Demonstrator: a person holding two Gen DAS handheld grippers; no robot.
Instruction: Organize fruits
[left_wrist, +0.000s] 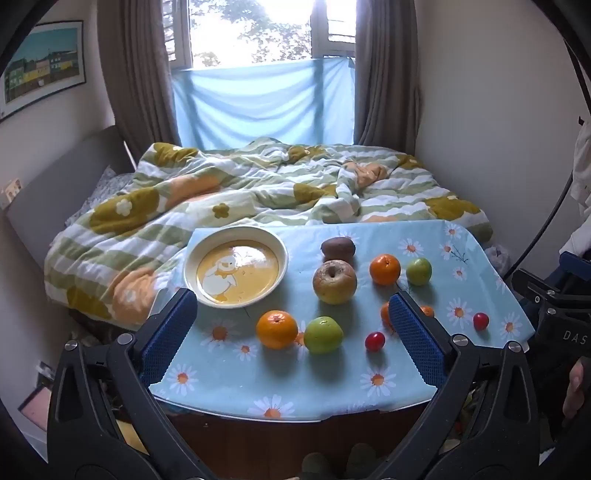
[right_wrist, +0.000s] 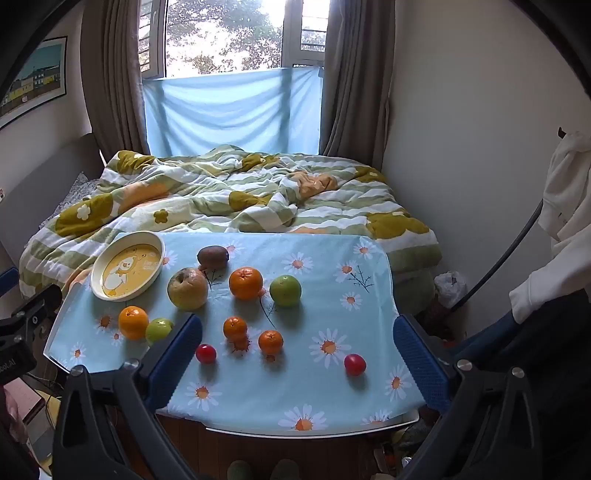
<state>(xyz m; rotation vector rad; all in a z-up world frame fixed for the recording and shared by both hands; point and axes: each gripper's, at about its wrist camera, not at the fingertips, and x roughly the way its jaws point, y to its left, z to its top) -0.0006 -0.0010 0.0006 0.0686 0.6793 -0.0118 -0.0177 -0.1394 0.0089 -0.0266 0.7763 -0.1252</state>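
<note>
Blue ribbed pads frame both views: the left gripper (left_wrist: 291, 332) and the right gripper (right_wrist: 297, 354) each hang above the near edge of the daisy tablecloth (right_wrist: 332, 387) with fingers spread wide and nothing between them. Nearest lie two cherry tomatoes (right_wrist: 205, 353), then two small mandarins (right_wrist: 270, 341). A larger orange (left_wrist: 277, 329) touches a green fruit (left_wrist: 322, 334) on the left. Farther back sit a blemished apple (left_wrist: 334, 281), another orange (left_wrist: 385, 269), a second green fruit (left_wrist: 419, 271) and a brown kiwi (left_wrist: 338, 247). The duck plate (left_wrist: 192, 266) stands empty at the far left. No fruit appears moved yet; a sensible start is the left gripper closing gently across the near orange's middle, clear of its green neighbour.
</note>
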